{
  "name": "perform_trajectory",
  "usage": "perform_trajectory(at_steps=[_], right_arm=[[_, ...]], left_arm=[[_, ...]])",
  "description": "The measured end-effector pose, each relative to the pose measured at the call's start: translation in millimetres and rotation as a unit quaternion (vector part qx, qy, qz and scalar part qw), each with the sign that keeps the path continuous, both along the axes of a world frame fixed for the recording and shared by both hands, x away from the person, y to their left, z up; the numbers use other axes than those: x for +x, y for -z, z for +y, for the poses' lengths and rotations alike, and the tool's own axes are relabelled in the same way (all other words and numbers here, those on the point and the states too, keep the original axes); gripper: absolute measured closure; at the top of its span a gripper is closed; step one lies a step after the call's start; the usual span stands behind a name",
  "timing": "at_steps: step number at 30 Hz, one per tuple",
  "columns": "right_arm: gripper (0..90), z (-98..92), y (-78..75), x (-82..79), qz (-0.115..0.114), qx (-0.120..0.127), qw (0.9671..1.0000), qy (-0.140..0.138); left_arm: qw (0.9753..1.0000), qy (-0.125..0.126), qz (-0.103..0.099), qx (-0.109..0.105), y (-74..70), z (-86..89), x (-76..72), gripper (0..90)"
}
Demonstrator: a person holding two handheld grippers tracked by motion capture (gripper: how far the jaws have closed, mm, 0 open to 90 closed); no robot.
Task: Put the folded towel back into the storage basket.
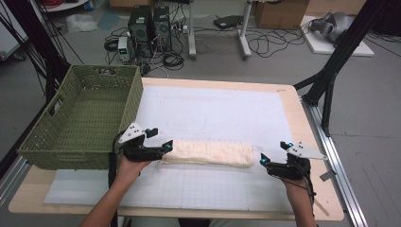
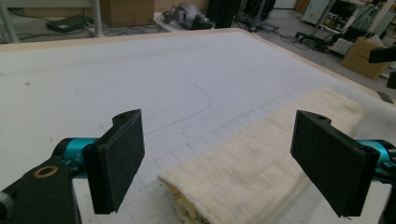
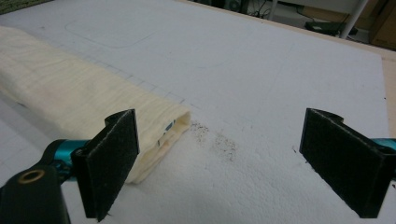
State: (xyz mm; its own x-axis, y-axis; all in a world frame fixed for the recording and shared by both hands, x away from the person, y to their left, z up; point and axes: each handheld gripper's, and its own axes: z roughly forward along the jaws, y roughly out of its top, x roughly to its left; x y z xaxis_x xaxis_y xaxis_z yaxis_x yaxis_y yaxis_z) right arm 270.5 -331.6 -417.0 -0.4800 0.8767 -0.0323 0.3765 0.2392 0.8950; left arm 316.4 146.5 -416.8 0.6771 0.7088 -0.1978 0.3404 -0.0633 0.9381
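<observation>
— Left gripper [image 1: 169,145]?
— Wide open. 2 black jaws far apart, holding nothing. Right at the left end of the folded cream towel [image 1: 208,153], end of it low between the jaws in the left gripper view.
— Touching?
— Cannot tell.
— Right gripper [image 1: 262,159]?
— Wide open too, nothing in it. Just beside the right end of the towel, not on it.
— Where is the towel?
— Flat on the white mat [image 1: 217,113], near the front of the table [image 1: 295,101], between the 2 grippers. Long and thin.
— Anything else?
— Green woven basket [image 1: 80,118] at the left edge, just behind the left gripper.
</observation>
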Motion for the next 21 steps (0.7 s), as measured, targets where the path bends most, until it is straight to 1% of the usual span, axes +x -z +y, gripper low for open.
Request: perform_trajectory(at_steps=[2,3,6,8,9,12,13,16,17,18,20,21], right_arm=[[11.2,-0.5,0.3,0.1,0.001,-0.002,1.0,0.001],[11.2,-0.9,0.4,0.2,0.001,-0.002,1.0,0.002],[11.2,-1.3,1.2,1.3,0.003,0.003,1.0,0.007],[11.2,-0.3,1.9,2.9,0.005,0.004,1.0,0.004],[11.2,0.7,2.0,3.5,0.004,0.0,1.0,0.002],[11.2,3.6,1.6,6.2,0.001,0.0,1.0,-0.003],[11.2,4.8,1.8,6.6,0.004,0.004,1.0,-0.002],[11.2,8.6,4.7,9.5,0.011,-0.004,0.9999,-0.012],[11.2,9.5,5.1,9.5,0.013,-0.007,0.9998,-0.014],[11.3,10.4,5.4,9.2,0.014,-0.009,0.9997,-0.018],[11.2,10.8,4.8,8.0,0.011,-0.006,0.9998,-0.017],[11.2,10.6,4.5,7.5,0.011,-0.004,0.9998,-0.016]], left_arm=[[1.0,0.002,0.004,0.004,0.8,-1.4,0.8,18.0],[0.9999,0.003,0.007,0.009,1.6,-2.1,1.2,18.0],[0.9997,0.002,0.016,0.02,3.4,-2.5,0.8,18.0],[0.9991,-0.009,0.023,0.035,5.1,-1.7,1.1,18.6],[0.9988,-0.013,0.025,0.039,6.2,-0.9,0.9,19.1],[0.9982,-0.014,0.039,0.043,9.6,1.5,0.3,19.9],[0.9981,-0.012,0.042,0.044,10.6,2.3,0.9,20.1],[0.9976,-0.011,0.05,0.046,12.4,2.1,2.3,21.8],[0.9974,-0.014,0.052,0.049,13.1,1.6,2.8,22.1],[0.997,-0.022,0.053,0.053,13.3,1.1,2.7,22.1],[0.9964,-0.024,0.058,0.057,14.3,-0.1,3.1,23.4],[0.9957,-0.025,0.063,0.062,15.2,-1.0,3.2,24.3]])
